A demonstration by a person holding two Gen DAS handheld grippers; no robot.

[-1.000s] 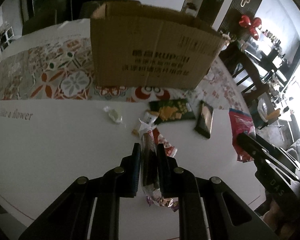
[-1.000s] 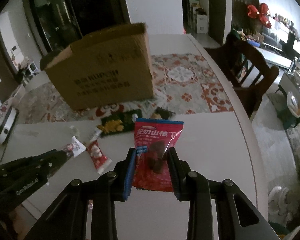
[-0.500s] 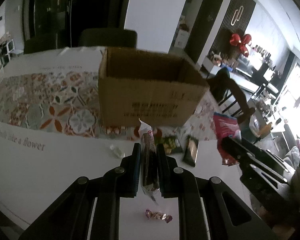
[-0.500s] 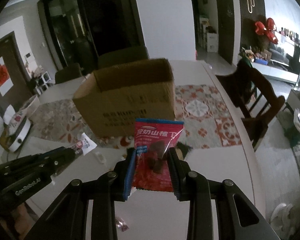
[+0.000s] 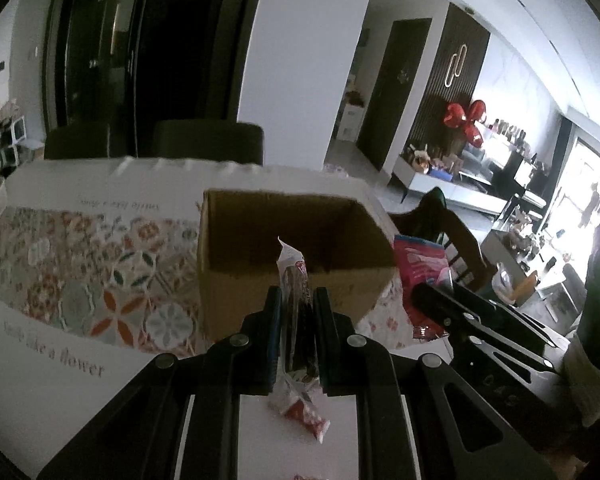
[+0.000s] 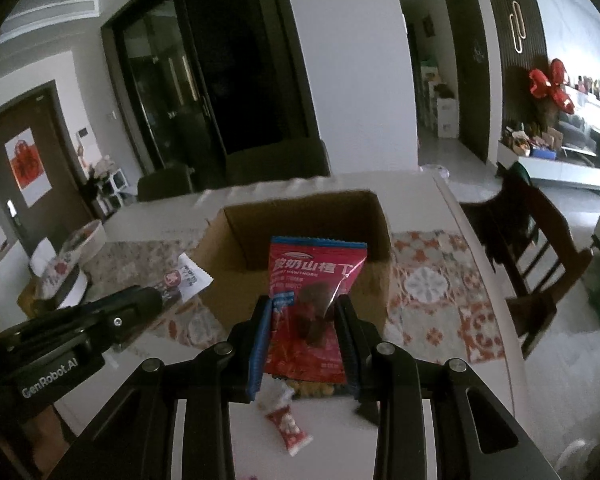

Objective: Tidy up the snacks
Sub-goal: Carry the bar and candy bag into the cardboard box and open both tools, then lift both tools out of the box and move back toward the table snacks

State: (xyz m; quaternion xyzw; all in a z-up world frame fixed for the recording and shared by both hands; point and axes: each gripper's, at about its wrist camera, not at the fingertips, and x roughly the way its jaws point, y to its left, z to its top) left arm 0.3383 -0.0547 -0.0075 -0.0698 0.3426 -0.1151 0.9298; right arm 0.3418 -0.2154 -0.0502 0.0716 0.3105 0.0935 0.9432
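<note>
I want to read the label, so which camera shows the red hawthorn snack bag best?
The right wrist view: the red hawthorn snack bag faces the camera, its print readable, clamped in the right tool. The left wrist view shows only a slanted part of it beside the cardboard box.

My counter point(image 5: 52, 392) was white, with a band of patterned floral tile print point(image 5: 100, 272) running across its middle and the words "like a flower" printed near the front edge. An open cardboard box point(image 5: 292, 280) stood on that patterned band. In front of the box, on the white part, a small red-and-white candy wrapper point(image 6: 288, 428) lay on its side, and a dark green snack packet point(image 6: 312, 389) lay just behind it, mostly hidden. At the far left a white bowl point(image 6: 66, 264) sat on the counter, well apart from the box.
</note>
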